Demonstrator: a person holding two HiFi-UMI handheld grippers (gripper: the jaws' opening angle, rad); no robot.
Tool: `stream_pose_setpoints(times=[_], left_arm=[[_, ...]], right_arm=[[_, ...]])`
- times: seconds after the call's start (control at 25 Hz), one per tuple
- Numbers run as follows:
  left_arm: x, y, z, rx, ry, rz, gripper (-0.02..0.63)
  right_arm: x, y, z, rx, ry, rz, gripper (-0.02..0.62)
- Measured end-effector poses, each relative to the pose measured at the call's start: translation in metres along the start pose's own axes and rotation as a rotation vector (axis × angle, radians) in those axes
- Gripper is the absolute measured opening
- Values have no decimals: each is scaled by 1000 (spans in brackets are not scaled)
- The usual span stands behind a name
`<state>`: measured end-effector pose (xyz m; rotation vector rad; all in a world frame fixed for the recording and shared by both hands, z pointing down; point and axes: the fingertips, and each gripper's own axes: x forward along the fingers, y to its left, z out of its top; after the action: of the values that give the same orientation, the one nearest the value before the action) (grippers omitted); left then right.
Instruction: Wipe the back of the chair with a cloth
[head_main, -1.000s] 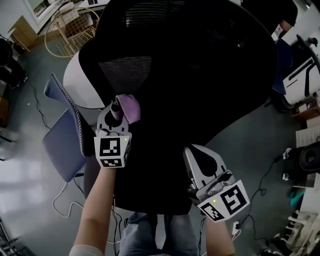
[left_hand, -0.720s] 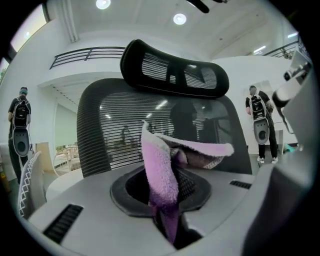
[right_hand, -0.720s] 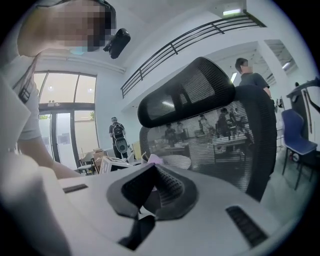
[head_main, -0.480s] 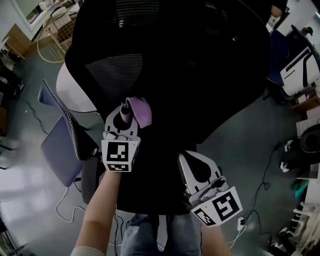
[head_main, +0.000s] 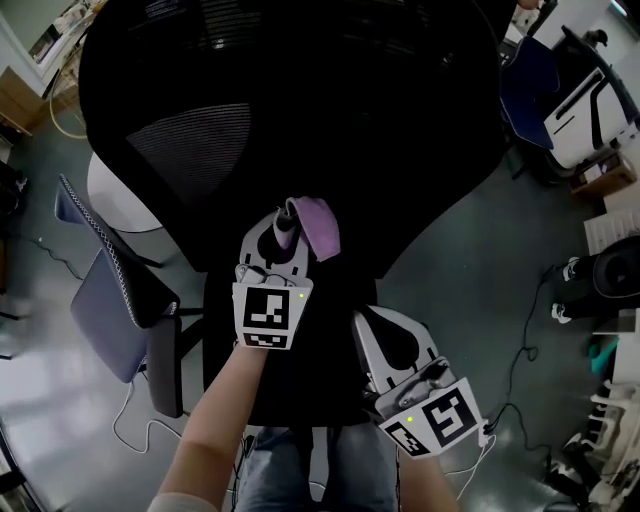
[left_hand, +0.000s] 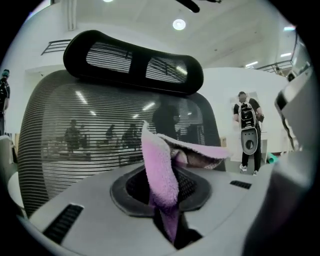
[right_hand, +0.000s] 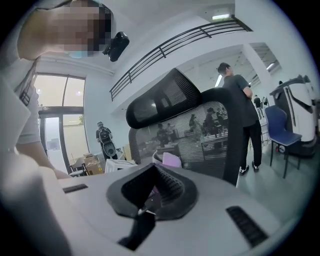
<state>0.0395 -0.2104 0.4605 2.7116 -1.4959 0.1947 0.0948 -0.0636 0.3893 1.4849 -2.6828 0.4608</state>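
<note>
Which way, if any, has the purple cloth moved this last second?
Yes: the purple cloth, in the left gripper, slid rightward across the chair back.

We logged grey floor (head_main: 480, 260) | black mesh chair (head_main: 300, 100) stood centre, base hidden | blue-grey chair (head_main: 100, 300) stood just beside it, left | blue chair (head_main: 525, 85) stood upper right | loose cables (head_main: 523, 372) lay right and lower left

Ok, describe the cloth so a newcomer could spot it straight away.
Start at the big black mesh chair that fills the head view. At its back, near the middle, the left gripper has its jaws shut on a small cloth. It is the only pink-purple, fluffy thing among black and grey parts.
</note>
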Motion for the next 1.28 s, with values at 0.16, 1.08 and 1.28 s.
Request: stream_pose_setpoints(times=[0.16, 1.08, 1.28], left_arm=[[14, -32, 1, 12, 3, -66, 74], [48, -141, -7, 6, 16, -265, 75], [43, -146, -44, 6, 102, -285, 75]], right_arm=[[-11, -10, 4, 7, -13, -27, 8], [-44, -42, 7, 32, -32, -107, 8], [-42, -39, 4, 34, -24, -100, 8]])
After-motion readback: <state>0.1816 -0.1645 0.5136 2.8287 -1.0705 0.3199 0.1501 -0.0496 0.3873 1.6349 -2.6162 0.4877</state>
